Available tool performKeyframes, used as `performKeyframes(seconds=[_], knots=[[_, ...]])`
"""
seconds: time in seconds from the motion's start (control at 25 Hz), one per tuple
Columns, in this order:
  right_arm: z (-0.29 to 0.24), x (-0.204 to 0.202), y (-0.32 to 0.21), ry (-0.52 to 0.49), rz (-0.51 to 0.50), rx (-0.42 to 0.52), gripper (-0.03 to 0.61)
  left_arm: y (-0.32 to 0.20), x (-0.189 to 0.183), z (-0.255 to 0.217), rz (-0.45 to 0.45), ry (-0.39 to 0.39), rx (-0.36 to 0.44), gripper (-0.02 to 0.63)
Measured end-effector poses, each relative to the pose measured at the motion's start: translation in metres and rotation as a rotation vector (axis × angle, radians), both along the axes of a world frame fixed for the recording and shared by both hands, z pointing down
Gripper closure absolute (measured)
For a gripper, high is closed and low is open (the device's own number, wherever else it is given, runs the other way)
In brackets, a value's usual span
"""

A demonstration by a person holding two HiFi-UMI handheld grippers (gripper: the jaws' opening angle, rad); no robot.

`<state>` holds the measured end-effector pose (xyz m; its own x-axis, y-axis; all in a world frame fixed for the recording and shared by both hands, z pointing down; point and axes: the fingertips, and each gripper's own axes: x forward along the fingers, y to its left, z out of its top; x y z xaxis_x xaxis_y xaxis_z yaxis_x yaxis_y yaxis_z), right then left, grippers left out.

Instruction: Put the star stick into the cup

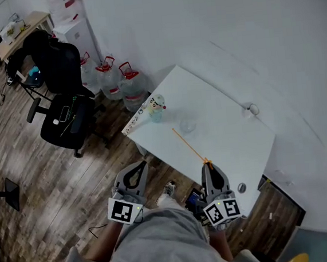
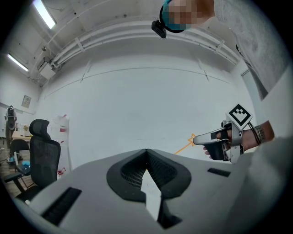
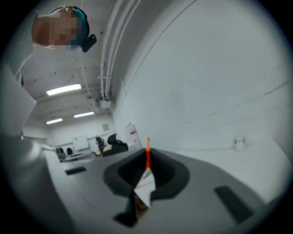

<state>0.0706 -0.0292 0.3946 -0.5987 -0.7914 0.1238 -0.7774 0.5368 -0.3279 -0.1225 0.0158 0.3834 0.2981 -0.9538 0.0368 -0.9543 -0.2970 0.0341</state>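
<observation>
The right gripper [image 1: 208,166], low at the white table's [image 1: 232,132] near edge, pinches the thin orange star stick [image 1: 188,145]. The left gripper [image 1: 137,169], pressed together and empty, hangs beside the table over the wooden floor [image 1: 53,184].

a white tabletop [image 1: 222,142] carries four things. near its left corner stands a pale blue container [image 1: 157,111] with a decorated top, with a clear cup [image 1: 187,124] close by. a small clear object [image 1: 251,110] sits toward the far edge, and a small round object [image 1: 241,188] at the near edge.
</observation>
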Motion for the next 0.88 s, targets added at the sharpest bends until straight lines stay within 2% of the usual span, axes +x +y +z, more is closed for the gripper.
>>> performKeyframes(seconds=[0.4,0.72,0.88], knots=[[-0.002,0.034,-0.058,-0.003,-0.049,0.030,0.534,-0.045,0.044,0.002,-0.031,-0.002,0.005,0.584],[0.019,0.058,-0.076,0.004,0.021,-0.024,0.534,-0.077,0.061,0.008,0.028,-0.009,-0.017,0.584],[0.027,0.060,-0.079,0.033,0.067,-0.047,0.534,-0.094,0.062,0.015,0.086,0.011,-0.036,0.584]])
